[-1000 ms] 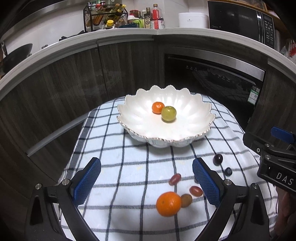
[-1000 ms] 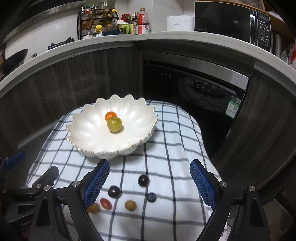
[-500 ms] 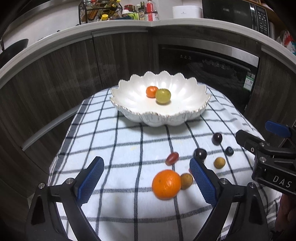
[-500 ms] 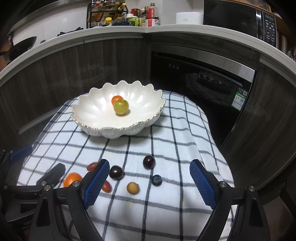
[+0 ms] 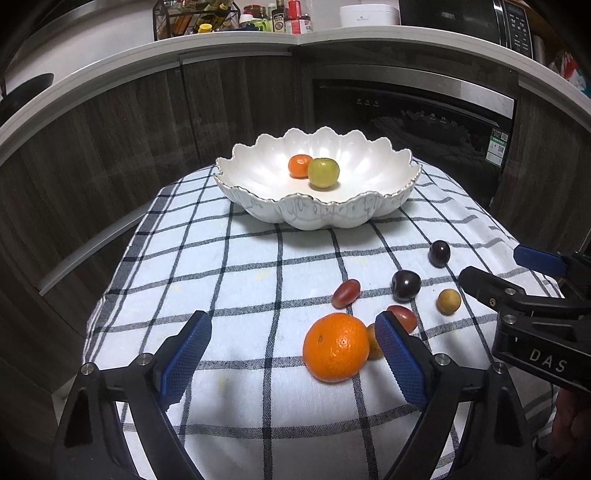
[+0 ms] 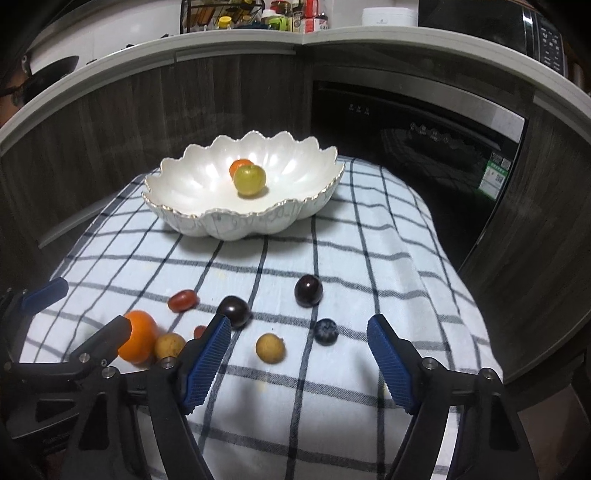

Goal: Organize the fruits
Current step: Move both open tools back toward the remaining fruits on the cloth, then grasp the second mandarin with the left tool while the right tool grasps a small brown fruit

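A white scalloped bowl (image 5: 391, 184) (image 6: 177, 206) stands at the far side of the checked cloth. It holds a small orange (image 5: 299, 165) and a green fruit (image 5: 323, 172) (image 6: 249, 179). Loose on the cloth lie a large orange (image 5: 335, 347) (image 6: 138, 335), a red grape (image 5: 345, 293) (image 6: 182, 300), two dark plums (image 5: 405, 285) (image 5: 439, 253), a yellow fruit (image 5: 449, 301) (image 6: 270, 348) and a blueberry (image 6: 325, 331). My left gripper (image 5: 293, 354) is open, low over the cloth, with the large orange between its fingers. My right gripper (image 6: 298, 354) is open above the yellow fruit and blueberry.
The checked cloth (image 5: 221, 266) covers a small table with rounded edges that drop away. Dark cabinets and an oven (image 5: 413, 122) stand behind. The counter above carries bottles and a rack (image 5: 207, 18). My right gripper's body (image 5: 532, 325) shows at the right of the left wrist view.
Both grippers have come lower and closer to the loose fruit. The large orange now sits between my left fingers. Both stay open and nothing has been taken hold of.
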Demonstrator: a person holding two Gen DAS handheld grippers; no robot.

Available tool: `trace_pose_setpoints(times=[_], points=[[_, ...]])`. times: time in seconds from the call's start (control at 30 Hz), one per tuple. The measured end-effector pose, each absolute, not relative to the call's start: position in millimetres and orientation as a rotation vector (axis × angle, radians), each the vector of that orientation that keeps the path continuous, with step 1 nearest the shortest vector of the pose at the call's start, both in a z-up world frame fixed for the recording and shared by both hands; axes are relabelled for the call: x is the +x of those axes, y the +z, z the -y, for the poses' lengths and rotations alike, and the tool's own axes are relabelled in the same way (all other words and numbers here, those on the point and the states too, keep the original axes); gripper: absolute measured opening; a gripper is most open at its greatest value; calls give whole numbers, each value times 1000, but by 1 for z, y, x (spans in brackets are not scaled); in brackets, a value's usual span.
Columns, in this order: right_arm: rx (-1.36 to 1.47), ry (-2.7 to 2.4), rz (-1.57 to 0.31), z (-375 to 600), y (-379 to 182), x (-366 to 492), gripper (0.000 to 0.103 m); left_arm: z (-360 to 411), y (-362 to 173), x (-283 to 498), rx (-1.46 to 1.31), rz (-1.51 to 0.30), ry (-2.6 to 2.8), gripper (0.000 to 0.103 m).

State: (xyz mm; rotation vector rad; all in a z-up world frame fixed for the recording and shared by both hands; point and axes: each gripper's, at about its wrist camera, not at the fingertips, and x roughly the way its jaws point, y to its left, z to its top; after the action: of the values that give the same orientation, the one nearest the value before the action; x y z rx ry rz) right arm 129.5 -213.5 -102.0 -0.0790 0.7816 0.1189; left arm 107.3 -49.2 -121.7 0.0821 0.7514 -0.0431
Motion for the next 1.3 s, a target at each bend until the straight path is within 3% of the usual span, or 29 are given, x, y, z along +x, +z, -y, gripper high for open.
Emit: trace_pose_setpoints(times=[0.13,0.27,0.6,0.67,0.97,1.3], points=[[-81,122,-787,212,-108,131,77,50,-129,110,83,-769,-53,82],[-83,126,-802,211,-114,134,71,49,-134,111,78,-771,-61,82],[-58,148,-827,211,-125,141,71,56,-143,114,59,-805,-107,78],[-55,153,-837,211,-128,144,64,56,-146,115,55,-815,-112,74],[-44,174,-881,209,-143,150,50,57,-148,114,29,-807,-146,66],[-52,197,-906,204,-150,151,25,57,-147,112,14,-802,-183,43]])
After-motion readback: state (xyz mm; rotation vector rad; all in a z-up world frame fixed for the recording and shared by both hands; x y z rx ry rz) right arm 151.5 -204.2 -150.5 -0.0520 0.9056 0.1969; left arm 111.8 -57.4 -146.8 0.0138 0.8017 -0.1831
